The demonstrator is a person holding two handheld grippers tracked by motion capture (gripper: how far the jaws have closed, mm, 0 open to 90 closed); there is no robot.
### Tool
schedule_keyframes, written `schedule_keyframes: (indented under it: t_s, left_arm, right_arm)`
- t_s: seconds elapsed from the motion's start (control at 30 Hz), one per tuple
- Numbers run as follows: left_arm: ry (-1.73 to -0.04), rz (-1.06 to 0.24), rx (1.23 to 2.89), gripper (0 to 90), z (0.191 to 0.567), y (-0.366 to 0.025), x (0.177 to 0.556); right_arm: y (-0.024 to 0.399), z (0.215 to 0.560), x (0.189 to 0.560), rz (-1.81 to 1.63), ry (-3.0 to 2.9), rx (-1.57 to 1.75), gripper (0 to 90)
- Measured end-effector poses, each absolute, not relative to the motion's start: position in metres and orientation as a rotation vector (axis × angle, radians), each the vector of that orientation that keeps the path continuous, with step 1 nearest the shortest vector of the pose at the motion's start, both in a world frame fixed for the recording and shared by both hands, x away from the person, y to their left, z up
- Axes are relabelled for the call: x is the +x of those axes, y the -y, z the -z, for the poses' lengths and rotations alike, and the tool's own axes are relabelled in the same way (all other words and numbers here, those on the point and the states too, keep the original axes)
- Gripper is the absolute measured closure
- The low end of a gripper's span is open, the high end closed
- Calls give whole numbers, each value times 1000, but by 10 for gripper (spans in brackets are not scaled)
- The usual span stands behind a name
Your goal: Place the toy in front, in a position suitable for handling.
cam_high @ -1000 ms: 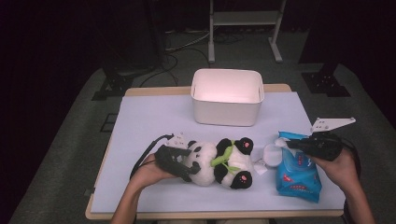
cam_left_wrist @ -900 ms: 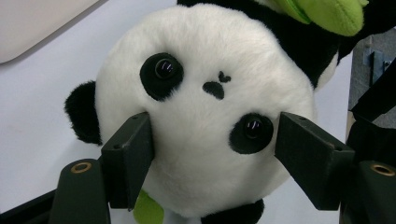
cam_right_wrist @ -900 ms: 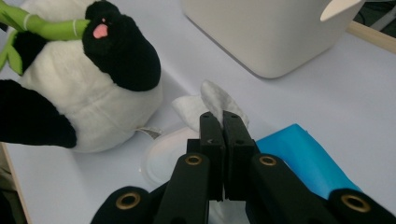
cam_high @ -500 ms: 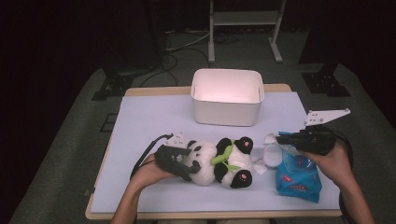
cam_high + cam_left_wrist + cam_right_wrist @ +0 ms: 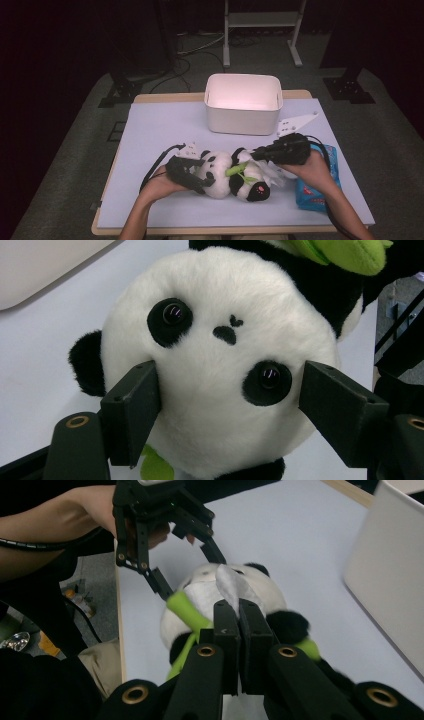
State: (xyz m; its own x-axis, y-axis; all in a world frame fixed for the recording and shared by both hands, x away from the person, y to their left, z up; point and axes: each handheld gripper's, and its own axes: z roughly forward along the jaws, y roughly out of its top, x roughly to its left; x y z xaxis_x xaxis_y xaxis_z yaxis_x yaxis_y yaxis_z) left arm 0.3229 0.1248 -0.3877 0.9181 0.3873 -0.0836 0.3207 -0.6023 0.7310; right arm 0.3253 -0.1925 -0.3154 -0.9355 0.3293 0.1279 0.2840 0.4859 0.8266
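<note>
A black and white panda plush [image 5: 225, 176] with a green scarf lies on its back in the middle of the pale mat. My left gripper [image 5: 202, 177] holds its head, and both pads [image 5: 132, 412] press into the fur beside the eyes of the panda [image 5: 220, 365]. Those jaws have just been opening a little, with the head still between them. My right gripper [image 5: 256, 154] hovers over the panda's belly, shut on a white wipe [image 5: 274, 175]. That wipe [image 5: 227, 585] sticks up from the closed jaws of the right gripper [image 5: 239, 610], above the panda [image 5: 200, 617].
A white bin [image 5: 243, 119] stands open at the back of the mat [image 5: 160, 130], and its wall [image 5: 385, 555] rises to the right. A blue wipe pack [image 5: 312, 192] lies at the mat's right edge under the right forearm.
The right gripper has swung left from above the blue pack to over the panda, carrying the white wipe. The left gripper and the panda have stayed where they were.
</note>
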Motion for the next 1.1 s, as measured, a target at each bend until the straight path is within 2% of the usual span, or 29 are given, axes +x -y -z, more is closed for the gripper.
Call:
schedule_keyframes:
  t_s: [0.17, 0.3, 0.47, 0.67, 1.03, 1.1]
  left_arm:
    - [-498, -103, 2255, 225, 389, -125, 322]
    - [-494, -102, 2257, 222, 389, -125, 322]
    - [-495, -104, 2249, 217, 390, -125, 322]
    - [-502, -103, 2247, 214, 391, -125, 323]
    - [-499, -104, 2251, 212, 391, -125, 322]
    - [-499, -103, 2254, 209, 391, -125, 322]
  right_arm:
    - [169, 323, 330, -1462, -2721, 503, 872]
    - [166, 336, 332, -1422, -2765, 508, 857]
    - [174, 344, 330, -1416, -2754, 503, 684]
    - [193, 344, 319, -1429, -2711, 495, 614]
    - [200, 359, 313, -1286, -2762, 501, 602]
    - [197, 363, 314, -1282, -2767, 511, 638]
